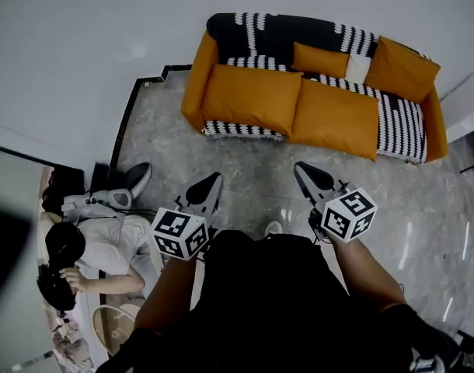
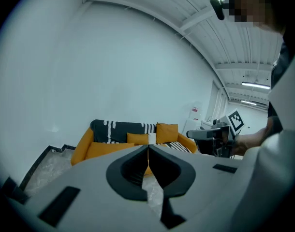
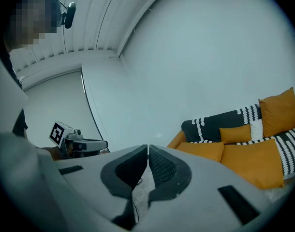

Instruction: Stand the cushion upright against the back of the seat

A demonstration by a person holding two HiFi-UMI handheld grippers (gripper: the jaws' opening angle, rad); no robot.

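Observation:
An orange sofa (image 1: 196,76) with a black-and-white striped throw (image 1: 276,33) stands against the wall, across a stretch of floor from me. Two large orange cushions (image 1: 252,97) (image 1: 336,119) lie flat on its seat and overhang the front edge. A small orange cushion (image 1: 320,59), a white one (image 1: 357,68) and a bigger orange one (image 1: 400,68) lean on the backrest. My left gripper (image 1: 210,180) and right gripper (image 1: 302,168) are both shut and empty, side by side, pointing at the sofa. In the gripper views, each pair of jaws (image 2: 148,148) (image 3: 148,149) is closed with the sofa (image 2: 89,144) (image 3: 234,149) beyond.
A person (image 1: 105,247) sits low at the left beside dark shoes (image 1: 136,179). A black floor border (image 1: 128,123) runs along the wall at the left. A white cabinet (image 1: 466,107) stands to the right of the sofa. Grey marble floor (image 1: 252,162) lies between me and the sofa.

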